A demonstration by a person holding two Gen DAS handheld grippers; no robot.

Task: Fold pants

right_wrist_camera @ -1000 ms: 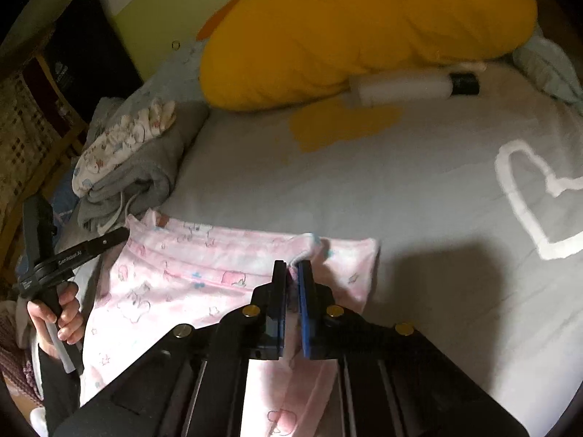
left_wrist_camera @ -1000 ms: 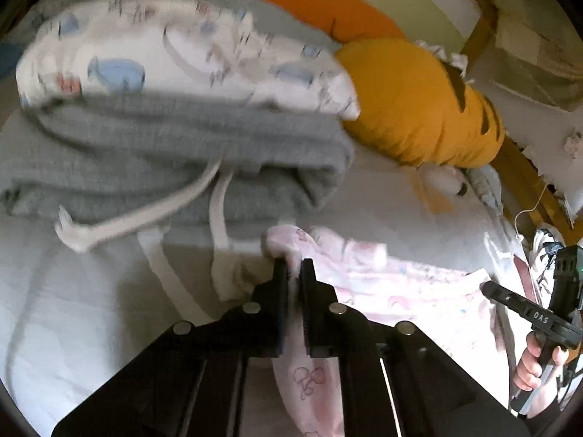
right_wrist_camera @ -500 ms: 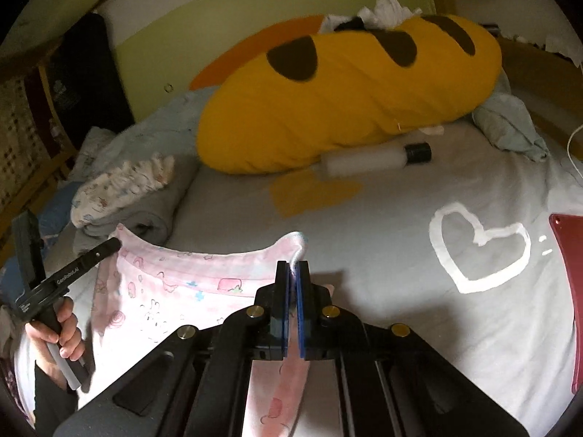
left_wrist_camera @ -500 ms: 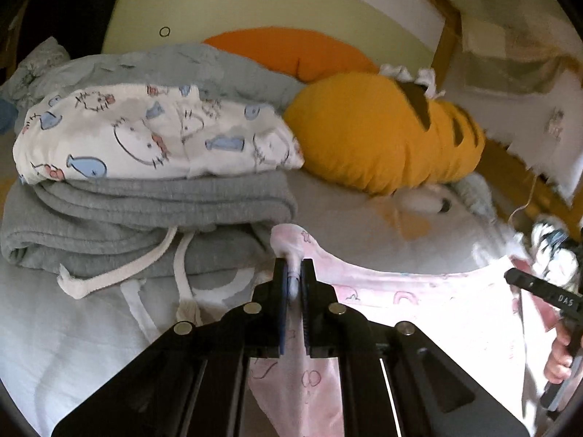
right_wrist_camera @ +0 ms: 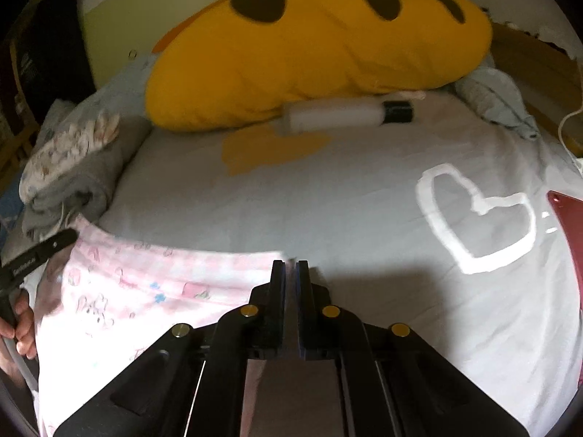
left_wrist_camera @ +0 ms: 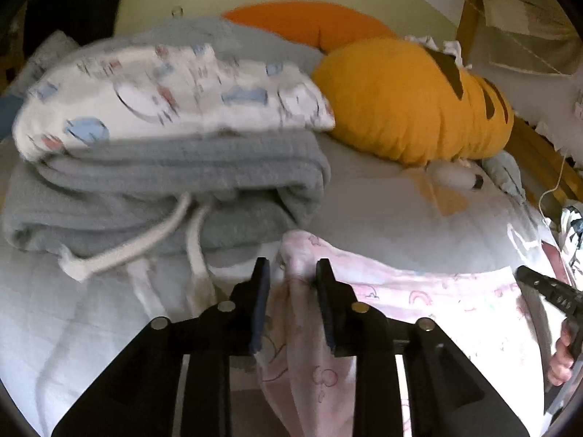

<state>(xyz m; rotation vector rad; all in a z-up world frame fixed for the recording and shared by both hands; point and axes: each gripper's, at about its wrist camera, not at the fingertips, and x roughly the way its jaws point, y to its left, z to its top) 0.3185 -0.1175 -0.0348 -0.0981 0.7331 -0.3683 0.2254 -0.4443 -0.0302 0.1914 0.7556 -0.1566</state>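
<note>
The pink printed pants (left_wrist_camera: 419, 298) lie spread on the grey bedsheet, also in the right wrist view (right_wrist_camera: 145, 284). My left gripper (left_wrist_camera: 291, 273) is open, its fingers apart around a bunched corner of the pants, which rests loosely between them. My right gripper (right_wrist_camera: 290, 269) has its jaws nearly together at the other top corner of the pants; a thin gap shows and the fabric edge sits just at the tips. Each gripper shows in the other's view: the right one (left_wrist_camera: 546, 287), the left one (right_wrist_camera: 36, 251).
A stack of folded grey sweatpants with white drawstrings (left_wrist_camera: 164, 196) and a white printed garment (left_wrist_camera: 164, 94) sits at the left. A big yellow plush pillow (right_wrist_camera: 313, 47), a white bottle (right_wrist_camera: 342, 114) and a white heart print (right_wrist_camera: 477, 218) are on the bed. A red object (right_wrist_camera: 568, 225) is at the right edge.
My left gripper has opened and let go of the pants corner. Both grippers have come down and the pants now lie on the sheet. The right jaws have parted slightly.
</note>
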